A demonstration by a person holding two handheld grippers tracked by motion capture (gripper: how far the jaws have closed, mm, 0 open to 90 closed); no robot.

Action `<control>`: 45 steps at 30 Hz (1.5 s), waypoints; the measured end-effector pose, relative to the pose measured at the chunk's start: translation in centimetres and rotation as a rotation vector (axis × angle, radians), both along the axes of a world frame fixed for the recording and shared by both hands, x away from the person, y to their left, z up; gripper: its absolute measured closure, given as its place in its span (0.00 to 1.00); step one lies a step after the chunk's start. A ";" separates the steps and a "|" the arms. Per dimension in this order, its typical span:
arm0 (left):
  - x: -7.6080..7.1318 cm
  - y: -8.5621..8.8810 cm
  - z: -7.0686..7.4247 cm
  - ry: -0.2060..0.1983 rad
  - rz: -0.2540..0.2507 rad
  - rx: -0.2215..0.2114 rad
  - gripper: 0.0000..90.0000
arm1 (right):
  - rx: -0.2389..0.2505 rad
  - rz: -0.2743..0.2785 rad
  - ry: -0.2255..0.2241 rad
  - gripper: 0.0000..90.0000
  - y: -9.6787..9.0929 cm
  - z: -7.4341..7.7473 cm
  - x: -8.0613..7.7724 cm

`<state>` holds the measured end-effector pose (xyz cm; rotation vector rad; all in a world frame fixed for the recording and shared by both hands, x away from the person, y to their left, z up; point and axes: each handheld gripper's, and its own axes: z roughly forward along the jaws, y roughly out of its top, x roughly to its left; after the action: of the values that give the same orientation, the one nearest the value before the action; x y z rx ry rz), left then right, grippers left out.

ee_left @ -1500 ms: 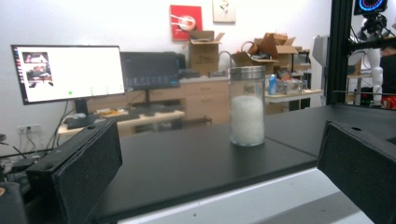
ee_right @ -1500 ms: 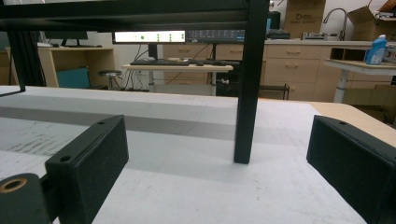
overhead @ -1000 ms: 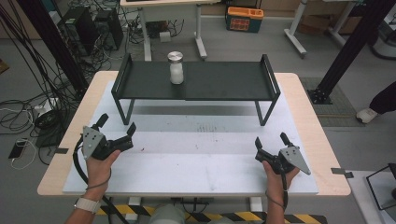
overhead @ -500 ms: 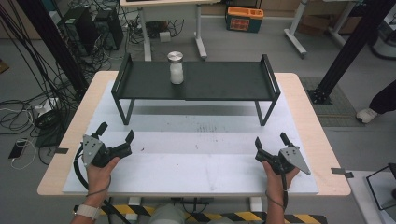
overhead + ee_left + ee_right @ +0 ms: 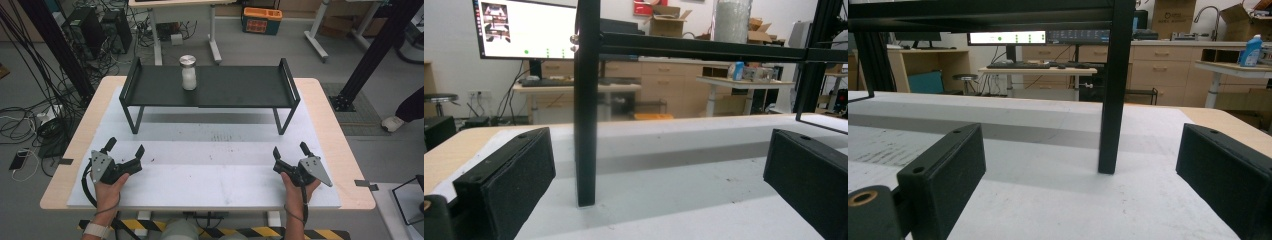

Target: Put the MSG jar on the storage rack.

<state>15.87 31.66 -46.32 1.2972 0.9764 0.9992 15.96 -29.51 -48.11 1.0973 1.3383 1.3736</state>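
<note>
Resting low near the front edge of the worktop [image 5: 210, 175], both tongs stand wide and hold nothing: the left tongs [image 5: 125, 152] sit at the near left, the right tongs [image 5: 290, 155] at the near right, well apart from each other. The thing they would most likely go for, a glass jar [image 5: 188, 73] with a metal lid, stands upright on the black raised shelf [image 5: 240, 87] at the far side, left of its middle and well away from both tongs. The jar looks to hold something white, filling most of it; what it is cannot be told. The shelf carries nothing else.

The risk I judge from here is the climb. In the left gripper view a shelf leg [image 5: 586, 105] rises straight ahead between the jaws, and in the right gripper view another leg [image 5: 1115, 90] does the same, so a flat forward push would strike the frame. The jar is tall and narrow, so a jaw clipping its lid or side on approach could tip it off the shelf.
</note>
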 end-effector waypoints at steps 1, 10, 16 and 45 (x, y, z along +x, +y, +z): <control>0.0 0.0 -0.1 -0.001 0.001 0.004 0.01 | 0.000 -0.001 -0.001 0.06 0.0 0.0 0.0; -0.3 -0.2 -0.7 0.003 0.012 0.013 0.00 | 0.004 -0.001 0.002 0.06 0.0 0.0 0.0; -0.4 -0.3 -1.0 0.002 0.019 0.014 0.00 | 0.003 0.000 0.002 0.06 0.0 0.0 0.0; -0.5 -0.3 -1.1 0.020 0.013 0.028 0.01 | 0.003 -0.007 0.005 0.07 0.1 0.1 0.0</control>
<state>15.42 31.36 -47.45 1.3276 0.9905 1.0149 15.95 -29.42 -48.05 1.1064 1.3355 1.3692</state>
